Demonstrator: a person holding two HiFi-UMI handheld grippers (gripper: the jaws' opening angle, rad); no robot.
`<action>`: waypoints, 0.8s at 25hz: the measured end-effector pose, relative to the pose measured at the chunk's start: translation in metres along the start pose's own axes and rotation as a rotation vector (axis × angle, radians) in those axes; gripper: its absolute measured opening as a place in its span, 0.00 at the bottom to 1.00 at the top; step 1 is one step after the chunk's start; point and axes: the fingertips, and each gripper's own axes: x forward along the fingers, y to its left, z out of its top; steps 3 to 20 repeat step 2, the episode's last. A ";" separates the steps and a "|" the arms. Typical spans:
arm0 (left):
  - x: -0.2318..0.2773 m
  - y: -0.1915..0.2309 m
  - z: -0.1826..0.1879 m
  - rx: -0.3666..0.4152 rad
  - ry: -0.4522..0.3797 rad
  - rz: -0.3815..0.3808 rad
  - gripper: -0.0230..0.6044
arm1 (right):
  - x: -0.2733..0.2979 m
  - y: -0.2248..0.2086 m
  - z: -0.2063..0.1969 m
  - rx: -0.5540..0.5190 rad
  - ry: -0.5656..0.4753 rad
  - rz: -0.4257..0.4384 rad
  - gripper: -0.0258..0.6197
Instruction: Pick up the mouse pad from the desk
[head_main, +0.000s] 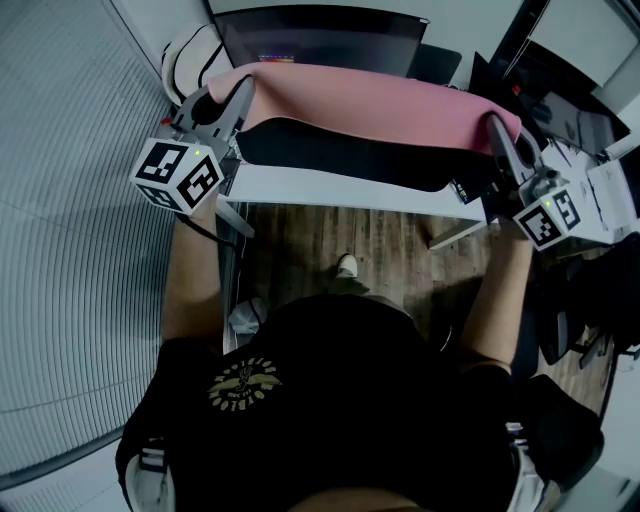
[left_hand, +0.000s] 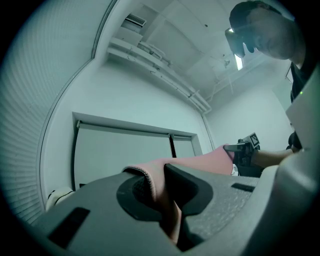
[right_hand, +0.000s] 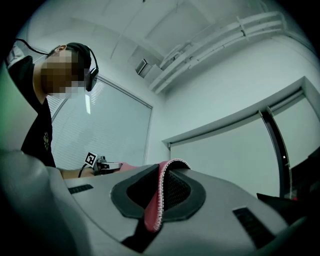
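Note:
A long pink mouse pad (head_main: 370, 105) with a black underside hangs lifted above the white desk (head_main: 340, 188), stretched between both grippers. My left gripper (head_main: 240, 95) is shut on the pad's left corner; in the left gripper view the pink edge (left_hand: 159, 187) sits pinched between the jaws. At the right end, my right gripper (head_main: 493, 130) is shut on the other corner, whose stitched pink rim (right_hand: 159, 200) shows between its jaws. Both grippers point slightly upward. Each gripper appears small in the other's view: the right gripper (left_hand: 243, 150) and the left gripper (right_hand: 102, 164).
A dark monitor (head_main: 320, 40) stands behind the pad at the desk's back. Papers and dark equipment (head_main: 590, 150) crowd the right side. A window blind (head_main: 70, 200) runs along the left. Wooden floor (head_main: 330, 240) and the person's shoe (head_main: 346, 266) show below the desk edge.

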 end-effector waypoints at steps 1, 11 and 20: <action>0.001 0.000 -0.002 -0.002 0.001 0.000 0.10 | 0.000 -0.001 0.000 -0.002 0.000 0.001 0.07; 0.002 0.000 -0.003 -0.004 0.002 -0.001 0.10 | 0.000 -0.001 -0.001 -0.003 0.000 0.002 0.07; 0.002 0.000 -0.003 -0.004 0.002 -0.001 0.10 | 0.000 -0.001 -0.001 -0.003 0.000 0.002 0.07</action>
